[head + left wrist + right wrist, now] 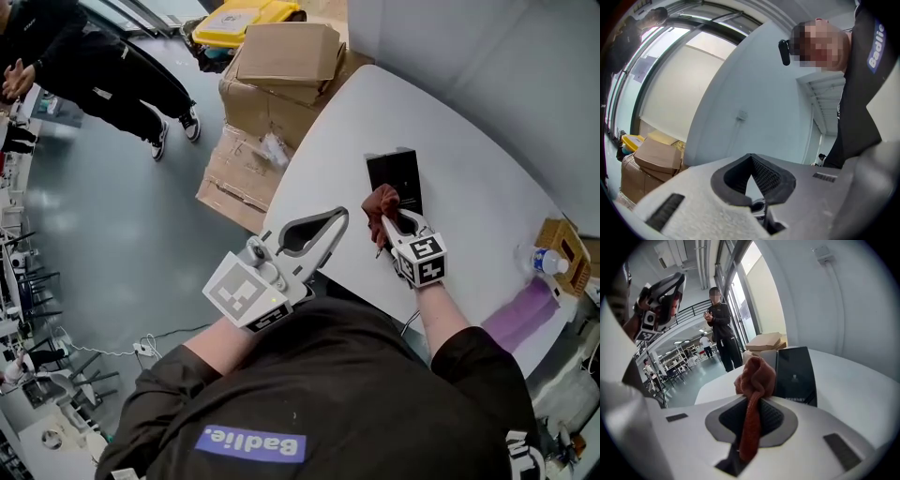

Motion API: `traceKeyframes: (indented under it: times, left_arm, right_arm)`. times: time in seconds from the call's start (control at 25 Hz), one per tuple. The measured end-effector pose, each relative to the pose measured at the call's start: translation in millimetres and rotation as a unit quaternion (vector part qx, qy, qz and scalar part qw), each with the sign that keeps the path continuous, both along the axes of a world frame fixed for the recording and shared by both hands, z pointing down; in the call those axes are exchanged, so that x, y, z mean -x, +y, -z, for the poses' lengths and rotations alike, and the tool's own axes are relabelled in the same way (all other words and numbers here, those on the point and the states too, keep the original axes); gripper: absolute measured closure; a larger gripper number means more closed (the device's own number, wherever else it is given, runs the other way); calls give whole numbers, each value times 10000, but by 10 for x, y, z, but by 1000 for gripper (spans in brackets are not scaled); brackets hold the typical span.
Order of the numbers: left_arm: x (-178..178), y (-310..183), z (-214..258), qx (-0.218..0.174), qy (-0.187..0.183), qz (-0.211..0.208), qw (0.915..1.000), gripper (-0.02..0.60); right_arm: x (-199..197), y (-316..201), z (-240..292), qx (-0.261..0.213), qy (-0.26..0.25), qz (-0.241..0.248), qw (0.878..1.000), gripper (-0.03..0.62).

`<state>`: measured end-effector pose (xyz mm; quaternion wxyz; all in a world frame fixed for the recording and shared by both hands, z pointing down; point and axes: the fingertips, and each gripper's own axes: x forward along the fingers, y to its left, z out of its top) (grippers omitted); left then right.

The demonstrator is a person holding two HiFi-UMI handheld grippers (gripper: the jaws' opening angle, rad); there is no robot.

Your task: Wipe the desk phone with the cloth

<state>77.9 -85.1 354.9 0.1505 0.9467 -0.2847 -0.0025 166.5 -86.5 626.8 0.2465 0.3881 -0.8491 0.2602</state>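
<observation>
Left tool (340,221) closed, empty; right tool (390,221) clamps cloth (381,200) at desk phone's (394,172) near edge.

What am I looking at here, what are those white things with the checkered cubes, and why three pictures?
No robot: a person holds a two-jaw gripper in each hand, and the marked cubes are part of those grippers. The head view comes from a camera on the person's head, looking down. The other two come from cameras riding on the grippers, looking along their jaws. The right gripper is shut on a reddish-brown cloth, by the near corner of a flat black desk phone lying on the white table. The left gripper is shut and empty, held near the table's edge.
</observation>
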Motion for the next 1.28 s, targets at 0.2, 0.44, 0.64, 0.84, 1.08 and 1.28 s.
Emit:
traceKeyframes:
  times: [0.2,0.44,0.64,0.84,1.08,1.28]
  left_arm:
    - [-62,78,36,-39,30,-171,9998,577]
    - [-137,119,7,97,216,-170,9996,577]
    - [-126,141,191,-102,405,-167,9990,577]
    - [-83,104,118,-41,487,35,9988,577]
    - [-22,52,5,79,399,295,9987,577]
    - [109,98,-117,218,235,445,9985,577]
  right_arm:
    - [-101,192,-131,183,166,-74,9997,545]
    - [-225,321,-166,424,246,-80,9988,545]
    - [-173,99,237,152,79,-31,9998,545]
    - [-209,-401,557,-235,186,48,9995,545]
    - [-246,-920,655,-421,247,25,9988,545]
    - [-251,-959,445,-257,305,34,9992,545]
